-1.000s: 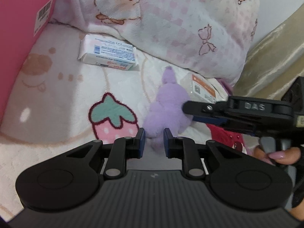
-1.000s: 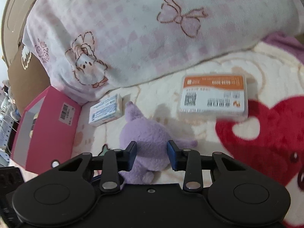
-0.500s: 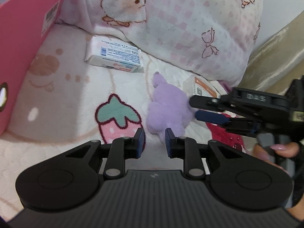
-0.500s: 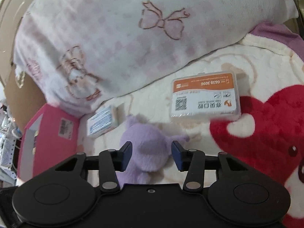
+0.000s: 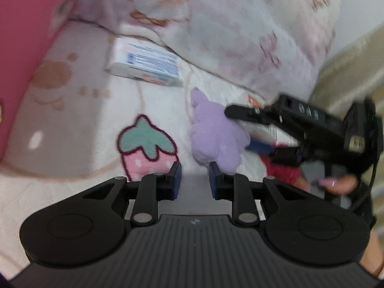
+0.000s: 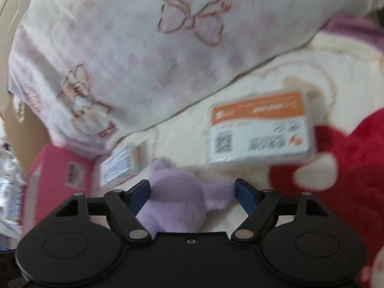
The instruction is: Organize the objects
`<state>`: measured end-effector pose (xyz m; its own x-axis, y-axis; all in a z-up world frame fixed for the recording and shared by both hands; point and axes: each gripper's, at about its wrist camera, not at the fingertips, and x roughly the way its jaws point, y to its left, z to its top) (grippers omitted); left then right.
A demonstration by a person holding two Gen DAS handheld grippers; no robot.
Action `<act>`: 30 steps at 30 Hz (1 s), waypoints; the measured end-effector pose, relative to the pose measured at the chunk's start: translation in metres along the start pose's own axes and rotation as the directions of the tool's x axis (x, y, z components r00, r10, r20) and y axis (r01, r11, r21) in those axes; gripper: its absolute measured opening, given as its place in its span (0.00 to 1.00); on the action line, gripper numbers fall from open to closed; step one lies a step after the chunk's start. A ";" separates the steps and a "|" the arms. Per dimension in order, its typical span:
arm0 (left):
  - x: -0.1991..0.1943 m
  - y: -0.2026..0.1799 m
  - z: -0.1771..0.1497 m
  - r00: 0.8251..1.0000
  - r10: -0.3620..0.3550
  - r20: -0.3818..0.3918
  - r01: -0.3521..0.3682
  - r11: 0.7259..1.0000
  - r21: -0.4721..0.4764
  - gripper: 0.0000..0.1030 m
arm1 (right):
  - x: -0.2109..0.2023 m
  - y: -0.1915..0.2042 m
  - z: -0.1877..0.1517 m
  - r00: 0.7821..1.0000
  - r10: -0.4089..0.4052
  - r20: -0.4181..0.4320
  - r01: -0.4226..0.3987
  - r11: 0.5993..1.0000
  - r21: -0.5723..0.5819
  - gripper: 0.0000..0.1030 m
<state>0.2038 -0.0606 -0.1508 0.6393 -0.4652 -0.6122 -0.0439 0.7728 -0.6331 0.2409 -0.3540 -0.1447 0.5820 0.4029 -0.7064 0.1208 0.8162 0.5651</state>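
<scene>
**Right jaws spread around the purple plush**

Since a second ago the right gripper [image 6: 192, 189] has opened its jaws wide and edged down over the purple plush toy [image 6: 177, 204], which now sits between the blue pads [image 6: 140, 192]; whether either pad touches it, the blur hides. The left gripper [image 5: 193, 177] has barely shifted: its jaws stand narrow with nothing between them, just short of the toy [image 5: 216, 136].

The toy lies on the fleece blanket [image 5: 84, 120], beside the printed strawberry [image 5: 146, 146] and near the blanket's far edge where the pink-checked pillow [image 5: 228, 24] rests. A white and blue carton [image 5: 146, 66] lies against the pillow's foot. The orange-labelled clear case [image 6: 260, 129] lies beyond the toy, next to the red heart print [image 6: 348, 168]. A pink box [image 6: 60, 170] stands at the blanket's left edge. In the left view a hand [image 5: 338, 183] grips the right tool's handle.
</scene>
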 end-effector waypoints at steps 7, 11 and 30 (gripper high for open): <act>-0.010 -0.005 0.001 0.999 -0.037 0.033 0.038 0.999 -0.030 0.22 | 0.009 0.002 -0.004 1.000 -0.008 0.012 0.008 1.000 -0.016 0.81; -0.006 -0.012 0.001 0.998 -0.053 0.023 0.053 0.999 0.005 0.29 | 0.010 0.012 -0.006 1.000 -0.021 0.018 0.023 0.997 -0.070 0.69; -0.002 -0.005 -0.002 0.998 0.001 0.062 -0.003 1.000 0.022 0.32 | -0.026 0.024 -0.028 0.997 0.004 -0.076 -0.007 0.999 -0.043 0.43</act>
<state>0.2012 -0.0648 -0.1474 0.6855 -0.4367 -0.5826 -0.0287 0.7834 -0.6209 0.2063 -0.3328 -0.1247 0.5193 0.4368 -0.7346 0.0818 0.8302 0.5515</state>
